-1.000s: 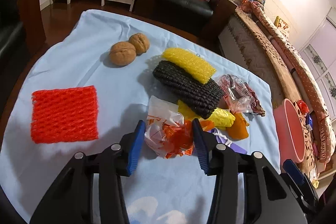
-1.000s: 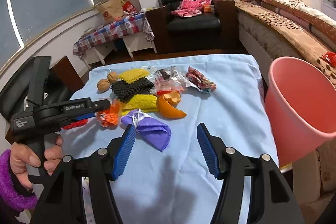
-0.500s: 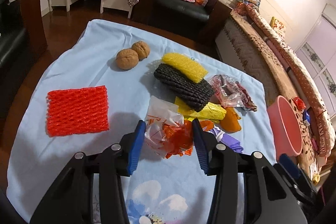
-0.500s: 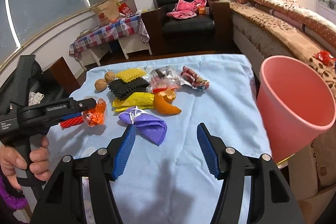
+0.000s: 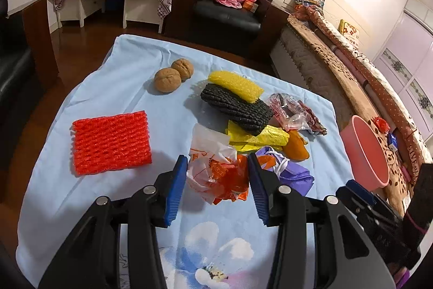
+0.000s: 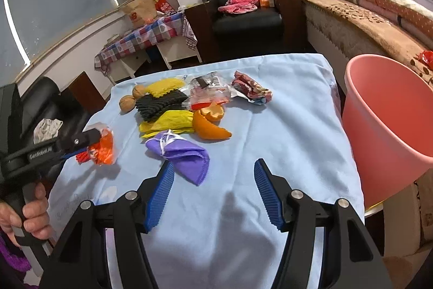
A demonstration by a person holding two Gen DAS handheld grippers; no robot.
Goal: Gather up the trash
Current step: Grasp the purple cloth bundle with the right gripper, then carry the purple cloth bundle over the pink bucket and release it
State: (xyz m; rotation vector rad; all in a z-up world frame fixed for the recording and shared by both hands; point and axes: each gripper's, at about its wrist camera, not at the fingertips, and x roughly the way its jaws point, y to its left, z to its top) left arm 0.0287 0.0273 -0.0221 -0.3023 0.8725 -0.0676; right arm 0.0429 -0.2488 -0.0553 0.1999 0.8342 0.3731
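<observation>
A crumpled orange-and-white plastic wrapper (image 5: 216,175) sits between the blue pads of my left gripper (image 5: 216,161), which is shut on it. In the right wrist view that wrapper (image 6: 104,149) hangs a little above the light blue cloth (image 6: 284,126), casting a shadow. My right gripper (image 6: 214,167) hovers low over the cloth, its jaws opening with nothing between them. A purple bag (image 6: 181,156) lies just ahead of its left finger. The pink bucket (image 6: 384,110) stands off the table's right edge.
More trash lies mid-table: yellow bag (image 6: 167,121), orange peel (image 6: 211,130), black foam net (image 6: 159,103), yellow foam net (image 5: 235,84), clear and printed wrappers (image 6: 251,90). Two walnuts (image 5: 173,75) and a red foam net (image 5: 111,142) lie left. A hand (image 6: 29,218) holds the left gripper's handle.
My left gripper has risen and drawn back with the wrapper in it. My right gripper has sunk toward the cloth near the purple bag and its jaws stand slightly wider.
</observation>
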